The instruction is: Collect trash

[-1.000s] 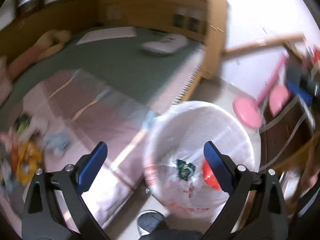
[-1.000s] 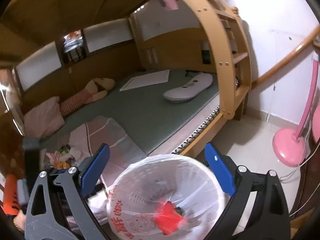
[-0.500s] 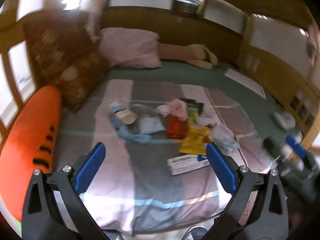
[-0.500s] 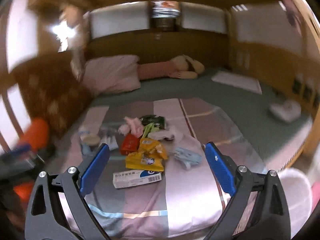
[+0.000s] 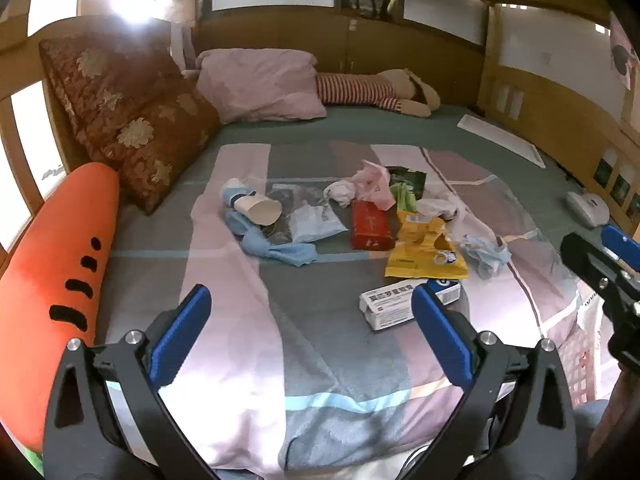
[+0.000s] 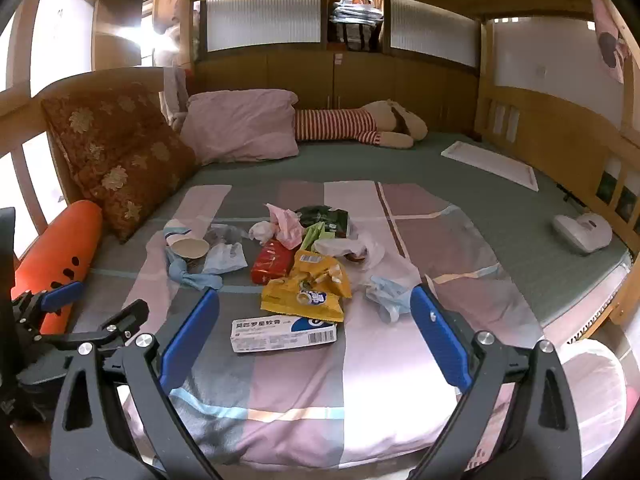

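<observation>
The left gripper (image 5: 310,332) is hovering over the bed (image 5: 400,128) with jaws spread wide, gripping nothing. On the blanket (image 5: 328,344), trash is lying in a loose heap ahead of both grippers: going left to right, a paper cup (image 5: 260,209) on its side, a blue rag (image 5: 280,250), a red packet (image 5: 370,226), a yellow bag (image 5: 424,254) and a crumpled mask (image 5: 486,254). A white box (image 6: 284,333) is lying nearest, just in front of the yellow bag. The right gripper (image 6: 314,330) is also hanging released and empty, the box showing between its fingers. A bin (image 6: 596,396) is sitting at far right, beside the bed.
</observation>
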`<control>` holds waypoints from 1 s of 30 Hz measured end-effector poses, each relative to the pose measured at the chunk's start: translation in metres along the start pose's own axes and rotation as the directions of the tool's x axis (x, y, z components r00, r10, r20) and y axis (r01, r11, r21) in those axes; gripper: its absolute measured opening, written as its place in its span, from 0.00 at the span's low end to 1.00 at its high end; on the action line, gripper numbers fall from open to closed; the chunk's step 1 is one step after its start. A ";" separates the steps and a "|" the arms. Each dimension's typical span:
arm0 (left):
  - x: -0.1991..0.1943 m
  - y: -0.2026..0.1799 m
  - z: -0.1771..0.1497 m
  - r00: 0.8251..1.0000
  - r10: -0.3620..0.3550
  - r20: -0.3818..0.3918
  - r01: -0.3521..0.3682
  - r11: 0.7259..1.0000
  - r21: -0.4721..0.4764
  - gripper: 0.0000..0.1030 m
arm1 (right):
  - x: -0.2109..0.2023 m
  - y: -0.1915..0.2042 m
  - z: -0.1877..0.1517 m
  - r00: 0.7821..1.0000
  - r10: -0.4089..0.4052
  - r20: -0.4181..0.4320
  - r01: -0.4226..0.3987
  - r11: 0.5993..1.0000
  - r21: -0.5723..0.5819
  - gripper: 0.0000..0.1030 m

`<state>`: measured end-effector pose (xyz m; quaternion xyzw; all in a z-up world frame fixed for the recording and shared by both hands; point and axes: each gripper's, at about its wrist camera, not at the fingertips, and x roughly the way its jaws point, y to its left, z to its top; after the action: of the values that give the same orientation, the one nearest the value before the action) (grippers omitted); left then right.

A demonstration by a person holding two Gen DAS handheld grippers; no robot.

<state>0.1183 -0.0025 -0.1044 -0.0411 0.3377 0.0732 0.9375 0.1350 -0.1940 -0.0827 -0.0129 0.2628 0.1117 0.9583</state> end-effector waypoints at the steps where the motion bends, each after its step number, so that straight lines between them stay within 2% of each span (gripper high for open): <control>1: 0.000 0.000 0.000 1.000 0.000 0.003 0.000 1.000 -0.005 0.97 | 0.000 0.000 0.000 1.000 0.001 -0.001 -0.001 1.000 0.002 0.91; 8: 0.003 0.006 0.001 1.000 -0.004 -0.007 0.004 0.999 -0.035 0.97 | 0.001 -0.001 0.000 1.000 0.001 0.000 -0.001 1.000 0.005 0.91; 30: 0.007 0.002 -0.001 0.999 -0.013 -0.030 0.012 1.000 -0.018 0.97 | 0.003 -0.002 -0.001 1.000 0.004 -0.008 -0.004 1.000 0.005 0.91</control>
<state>0.1229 0.0002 -0.1096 -0.0527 0.3509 0.0699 0.9323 0.1376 -0.1958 -0.0850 -0.0103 0.2671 0.1130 0.9570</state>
